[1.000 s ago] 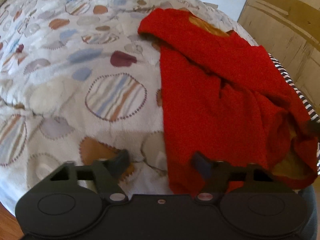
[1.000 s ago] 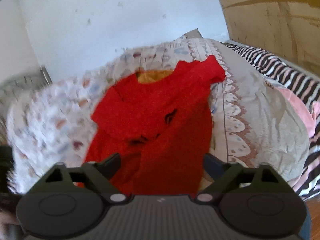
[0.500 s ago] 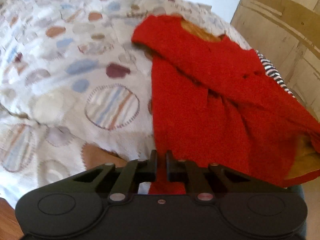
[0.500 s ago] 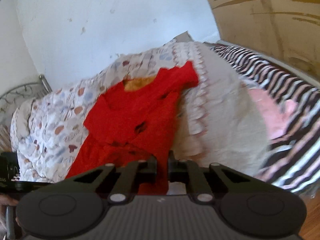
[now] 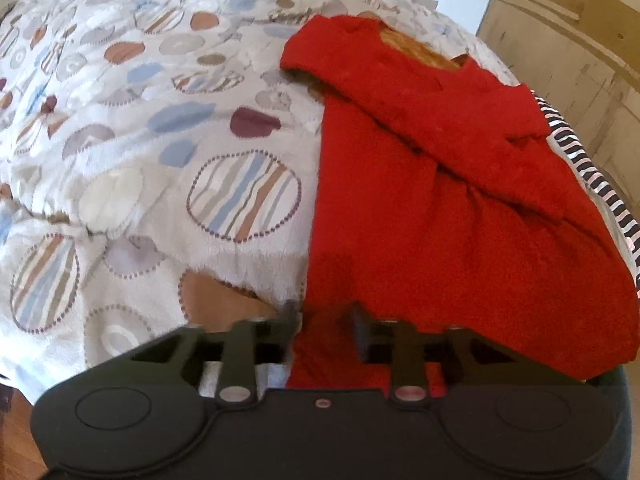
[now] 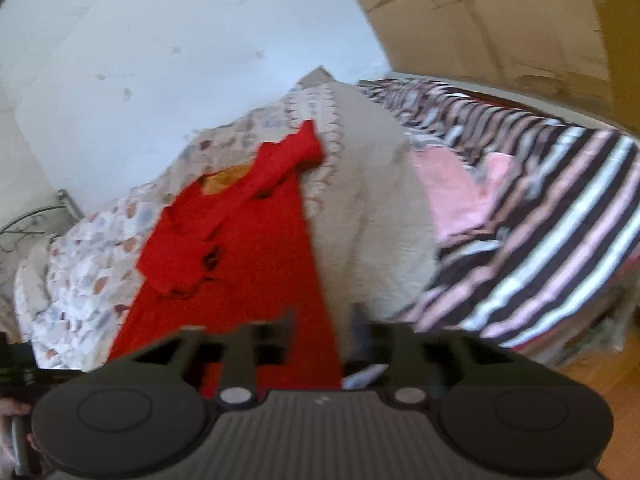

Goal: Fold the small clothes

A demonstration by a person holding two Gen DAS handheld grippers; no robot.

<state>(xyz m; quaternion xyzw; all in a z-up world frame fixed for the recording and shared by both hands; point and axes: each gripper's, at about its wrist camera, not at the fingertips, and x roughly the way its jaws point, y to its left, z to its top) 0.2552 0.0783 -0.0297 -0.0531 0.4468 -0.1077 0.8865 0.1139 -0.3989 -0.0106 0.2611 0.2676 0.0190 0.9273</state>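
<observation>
A small red garment (image 5: 440, 200) with an orange lining at its neck lies on the bed, sleeves folded across the body. My left gripper (image 5: 324, 316) is at the garment's near left corner; its jaws are opening, with the red hem between them and not pinched. In the right wrist view the same red garment (image 6: 248, 272) stretches away from me. My right gripper (image 6: 323, 320) is at the near right edge of it, jaws also opening, with red cloth in the gap on the left side.
A white bedspread with coloured circles (image 5: 160, 140) covers the bed left of the garment. A beige cover (image 6: 372, 220), pink cloth (image 6: 452, 192) and a striped blanket (image 6: 560, 220) lie to the right. A wooden wardrobe (image 6: 500, 20) stands behind, wooden floor (image 6: 600, 380) below.
Both grippers went from open to shut on the garment's near hem, then parted again. The right gripper swung rightward, so the garment sits further left in its view.
</observation>
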